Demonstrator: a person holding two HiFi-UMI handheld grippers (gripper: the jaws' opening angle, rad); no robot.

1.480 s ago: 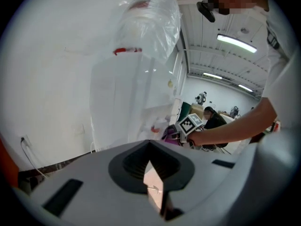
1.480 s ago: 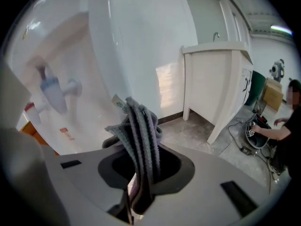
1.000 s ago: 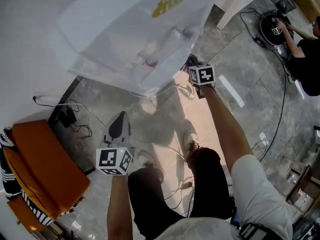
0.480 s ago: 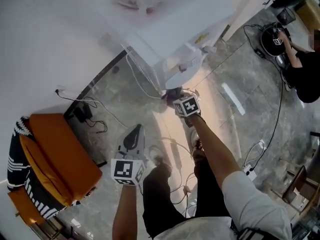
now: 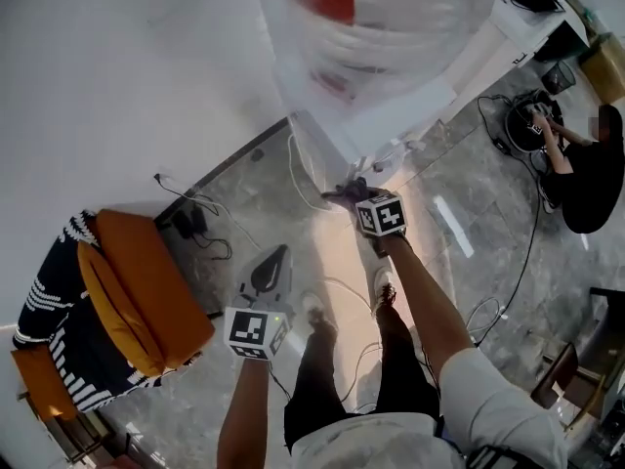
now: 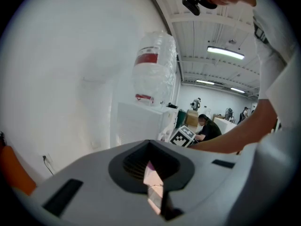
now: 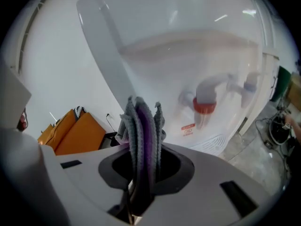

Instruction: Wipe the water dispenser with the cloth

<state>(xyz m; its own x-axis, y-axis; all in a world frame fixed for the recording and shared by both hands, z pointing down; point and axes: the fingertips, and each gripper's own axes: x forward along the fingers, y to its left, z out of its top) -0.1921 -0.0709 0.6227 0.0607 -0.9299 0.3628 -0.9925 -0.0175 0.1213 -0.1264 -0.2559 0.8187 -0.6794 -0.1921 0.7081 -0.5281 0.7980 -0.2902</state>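
right gripper [image 5: 348,192] clamped on grey-purple cloth [image 7: 141,126], close to water dispenser [image 7: 155,65] front by the taps [image 7: 205,100]; left gripper [image 6: 153,192] jaws together, nothing between

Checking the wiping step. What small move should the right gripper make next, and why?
Probably ease the right gripper forward until the grey and purple knitted cloth clamped in it meets the front of the white water dispenser. The cloth points at it, left of the red tap, but seems not yet pressed on.
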